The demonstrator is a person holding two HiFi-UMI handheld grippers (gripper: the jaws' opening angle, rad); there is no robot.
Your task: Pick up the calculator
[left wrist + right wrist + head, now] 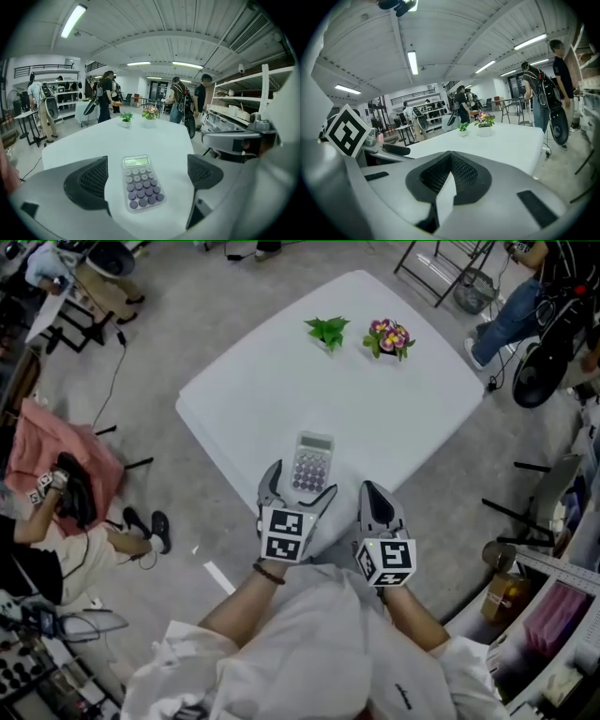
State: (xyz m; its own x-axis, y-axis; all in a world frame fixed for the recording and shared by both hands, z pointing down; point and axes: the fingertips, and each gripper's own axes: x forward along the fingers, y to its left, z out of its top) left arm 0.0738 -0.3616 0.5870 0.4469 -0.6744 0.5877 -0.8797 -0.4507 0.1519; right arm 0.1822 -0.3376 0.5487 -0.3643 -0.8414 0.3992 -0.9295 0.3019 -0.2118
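The left claw [302, 486] is spread wide and has hold of nothing. The calculator [312, 463] lies flat on the white desk [375, 409] right in the gap between its two jaws, buttons up, with its display end pointing away from the claw. In the left gripper view the calculator [142, 182] sits clear of both dark pads [89, 180], with bare desk showing on each side of it.

Just to the right of that claw, the right claw [373, 495] hangs near the desk's near edge. Its jaws are pressed together at the tips with nothing between them, as the right gripper view shows [449, 155].

Well beyond both claws, at the far side of the desk, stand a small green plant [327, 331] and a flowering plant [388, 337], side by side.
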